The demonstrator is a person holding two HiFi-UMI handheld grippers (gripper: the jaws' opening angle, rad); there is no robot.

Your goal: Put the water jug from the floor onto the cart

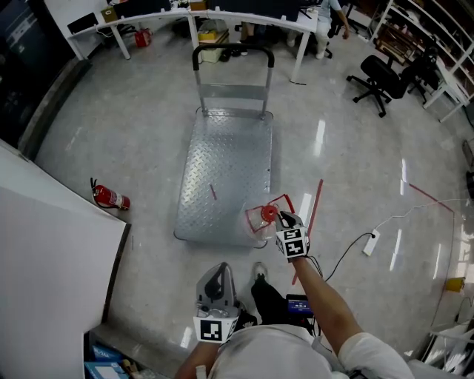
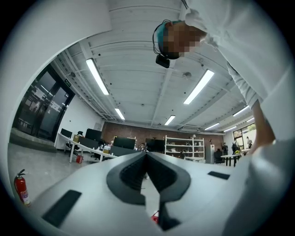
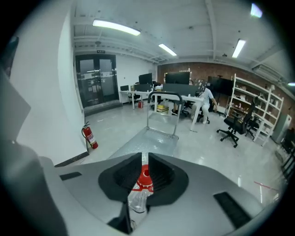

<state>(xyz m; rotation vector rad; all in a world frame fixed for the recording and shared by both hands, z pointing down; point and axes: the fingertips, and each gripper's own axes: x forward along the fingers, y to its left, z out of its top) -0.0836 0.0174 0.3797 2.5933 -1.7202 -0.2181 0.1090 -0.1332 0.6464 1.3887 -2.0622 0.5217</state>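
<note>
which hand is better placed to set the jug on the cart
Right: the right tongs grip the water jug by its neck, near the cart. The left tongs are shut, empty.

A red fire extinguisher (image 1: 111, 197) stands on the grey floor (image 1: 355, 170) just beside a white wall panel (image 1: 52, 266). A thin red rod (image 1: 315, 203) lies near a white power strip (image 1: 372, 242) with its cable. Farther off are white desks (image 1: 252, 18), a black office chair (image 1: 379, 78) and shelves (image 1: 429, 33), with a person (image 1: 326, 16) at the desks
</note>
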